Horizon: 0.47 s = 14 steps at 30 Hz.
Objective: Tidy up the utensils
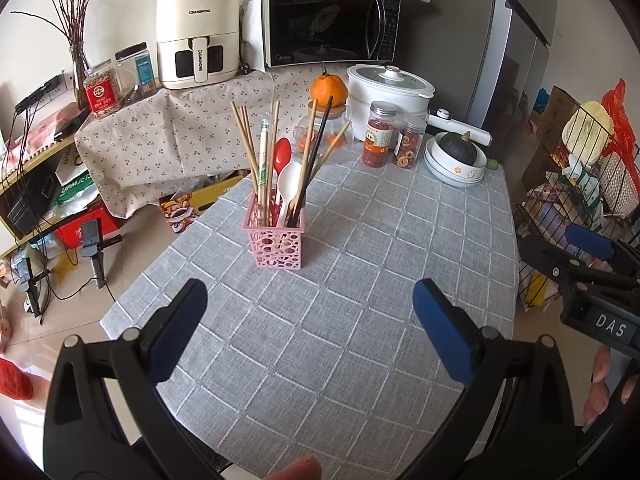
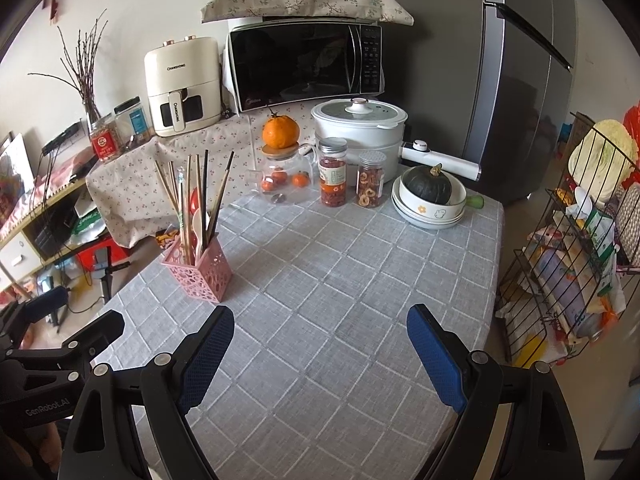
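Note:
A pink perforated utensil basket [image 1: 275, 244] stands on the grey checked tablecloth [image 1: 360, 280]; it also shows in the right wrist view [image 2: 202, 270]. It holds several wooden chopsticks [image 1: 250, 152], dark chopsticks [image 1: 316, 152], a red spoon [image 1: 281, 152] and a white spoon [image 1: 289, 184], all upright. My left gripper [image 1: 308, 320] is open and empty, above the table in front of the basket. My right gripper [image 2: 320, 344] is open and empty, to the right of the basket; it shows at the right edge of the left wrist view [image 1: 576, 252].
At the table's far end stand a glass teapot [image 2: 286, 176] with an orange [image 2: 281, 131] on its lid, two jars [image 2: 333, 172], stacked bowls with a dark squash [image 2: 430, 196] and a white cooker [image 2: 360, 128]. A wire rack [image 2: 568, 248] is right of the table.

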Tool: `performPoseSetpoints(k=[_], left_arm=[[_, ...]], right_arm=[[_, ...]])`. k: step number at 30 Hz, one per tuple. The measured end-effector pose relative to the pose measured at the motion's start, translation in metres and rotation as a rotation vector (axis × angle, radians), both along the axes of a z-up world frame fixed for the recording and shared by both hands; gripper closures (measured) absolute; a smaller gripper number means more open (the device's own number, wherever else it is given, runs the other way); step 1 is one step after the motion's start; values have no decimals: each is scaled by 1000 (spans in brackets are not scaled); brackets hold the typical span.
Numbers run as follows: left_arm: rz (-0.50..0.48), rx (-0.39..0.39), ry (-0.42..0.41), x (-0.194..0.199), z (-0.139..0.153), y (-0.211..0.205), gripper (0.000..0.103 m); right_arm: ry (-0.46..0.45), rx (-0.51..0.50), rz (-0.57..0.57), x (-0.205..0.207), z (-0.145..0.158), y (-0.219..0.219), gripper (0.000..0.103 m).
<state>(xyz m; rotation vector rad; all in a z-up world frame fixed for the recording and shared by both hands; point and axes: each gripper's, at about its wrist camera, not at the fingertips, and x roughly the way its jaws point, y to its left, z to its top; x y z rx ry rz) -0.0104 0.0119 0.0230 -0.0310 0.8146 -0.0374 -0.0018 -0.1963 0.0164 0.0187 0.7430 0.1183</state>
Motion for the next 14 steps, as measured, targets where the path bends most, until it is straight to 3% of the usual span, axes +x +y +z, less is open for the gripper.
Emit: performPoseSetpoints(k=[14], left_arm=[[15, 2, -7, 0, 0, 5, 1]], right_arm=[[7, 12, -4, 1, -2, -2, 13]])
